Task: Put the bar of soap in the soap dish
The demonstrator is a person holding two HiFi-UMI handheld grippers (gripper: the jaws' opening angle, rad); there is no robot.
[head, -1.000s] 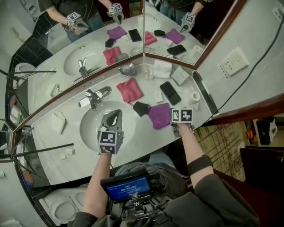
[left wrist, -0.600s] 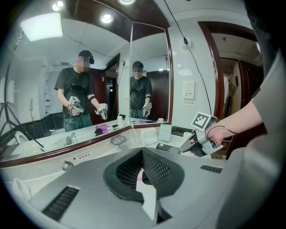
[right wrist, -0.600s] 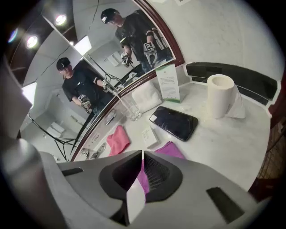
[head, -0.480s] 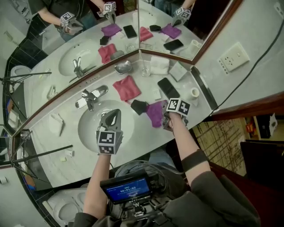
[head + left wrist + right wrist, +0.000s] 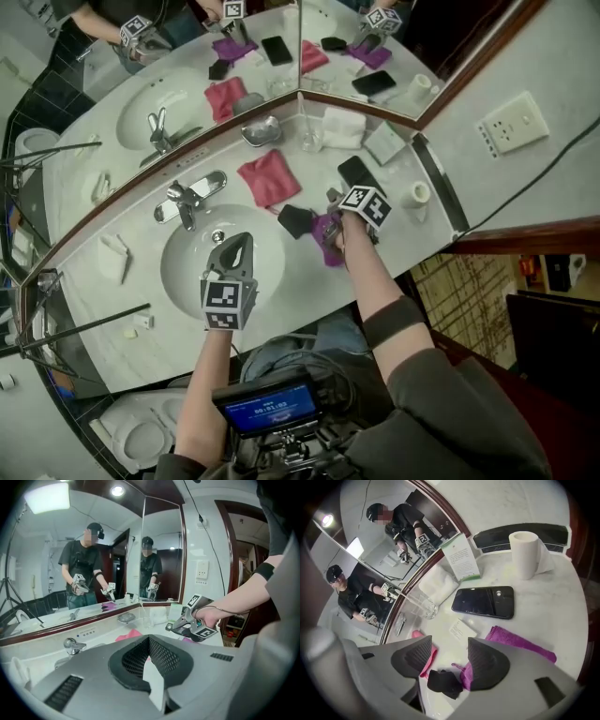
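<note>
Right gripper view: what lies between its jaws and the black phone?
A small flat white packet, otherwise bare marble counter; the right gripper view shows it.

A white marble bench (image 5: 305,272) holds a round sink (image 5: 183,277). Behind the sink two wood-framed mirrors (image 5: 112,103) meet in a corner; right of it a pale wall (image 5: 544,66) bears a socket plate (image 5: 511,122).

right gripper (image 5: 449,644) rolled, shifted over purple cloth (image 5: 520,641), jaws just opening, seemingly gripping nothing
</note>
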